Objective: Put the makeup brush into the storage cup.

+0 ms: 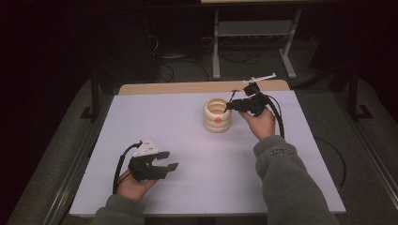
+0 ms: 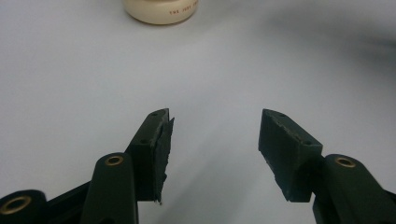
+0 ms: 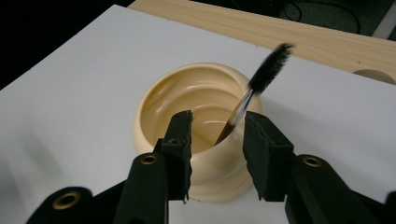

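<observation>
A cream ribbed pot (image 1: pixel 217 115) stands upright on the white table (image 1: pixel 197 154), right of centre toward the far side; its base shows at the top of the left gripper view (image 2: pixel 161 11). In the right gripper view a thin brush (image 3: pixel 271 65) with black bristles up leans in the pot (image 3: pixel 154 102) against its far rim. My right gripper (image 1: pixel 229 106) hovers just right of the pot, and its jaws (image 3: pixel 217 140) stand open on either side of the brush handle, not touching it. My left gripper (image 1: pixel 170 161) rests open and empty near the front left (image 2: pixel 215 135).
A bare wooden strip (image 1: pixel 197 87) runs along the table's far edge (image 3: pixel 303 37). Behind the table, metal legs (image 1: pixel 216 42) and cables lie on the dark floor. White tabletop stretches between the two grippers.
</observation>
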Tool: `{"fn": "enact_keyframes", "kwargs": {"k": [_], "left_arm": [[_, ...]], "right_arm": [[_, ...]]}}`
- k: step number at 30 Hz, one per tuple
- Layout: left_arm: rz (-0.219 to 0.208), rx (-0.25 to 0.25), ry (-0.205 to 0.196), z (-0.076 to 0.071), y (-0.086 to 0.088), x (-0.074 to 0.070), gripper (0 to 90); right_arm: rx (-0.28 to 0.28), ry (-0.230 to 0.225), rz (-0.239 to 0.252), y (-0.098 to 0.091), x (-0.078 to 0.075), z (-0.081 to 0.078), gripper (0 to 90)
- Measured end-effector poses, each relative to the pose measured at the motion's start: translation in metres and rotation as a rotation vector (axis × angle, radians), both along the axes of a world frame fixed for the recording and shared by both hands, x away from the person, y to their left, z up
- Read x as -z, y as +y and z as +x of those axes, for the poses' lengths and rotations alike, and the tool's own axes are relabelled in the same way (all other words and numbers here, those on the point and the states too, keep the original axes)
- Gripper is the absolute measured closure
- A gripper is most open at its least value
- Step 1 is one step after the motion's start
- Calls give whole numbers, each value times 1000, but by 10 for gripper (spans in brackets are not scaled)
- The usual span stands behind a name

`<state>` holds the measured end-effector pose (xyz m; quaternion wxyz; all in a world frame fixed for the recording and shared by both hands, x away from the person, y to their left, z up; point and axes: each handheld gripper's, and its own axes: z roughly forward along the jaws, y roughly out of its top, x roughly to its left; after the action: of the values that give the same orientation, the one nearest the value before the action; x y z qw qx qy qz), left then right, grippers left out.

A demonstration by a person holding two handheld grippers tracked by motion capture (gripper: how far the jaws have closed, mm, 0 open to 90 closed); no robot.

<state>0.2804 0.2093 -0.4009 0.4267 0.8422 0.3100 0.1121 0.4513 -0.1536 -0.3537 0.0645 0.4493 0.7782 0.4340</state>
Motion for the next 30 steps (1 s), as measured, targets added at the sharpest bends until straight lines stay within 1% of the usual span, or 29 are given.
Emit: {"fn": "enact_keyframes", "kwargs": {"k": [4,11,12,21,23,29,30], "left_arm": [[5,4,-1,0,1,0,436],[4,1,-3,0,1,0,433],[4,1,-4,0,1,0,433],[6,-7,-3,0,2,0,426],[-2,-12,-1,0,1,0,424],[-3,-16,-3,0,2,0,419],[7,-11,-6,1,3,0,418]], "right_arm": [[4,-6,0,-3,1,-3,589],[2,-13,16,-7,3,-8,562],[5,-6,18,-8,2,-9,555],[-14,-38,27,-15,4,-19,499],[-14,-44,29,-17,6,-22,482],[-23,-46,30,-23,10,-29,462],[-22,-38,26,-24,12,-32,446]]}}
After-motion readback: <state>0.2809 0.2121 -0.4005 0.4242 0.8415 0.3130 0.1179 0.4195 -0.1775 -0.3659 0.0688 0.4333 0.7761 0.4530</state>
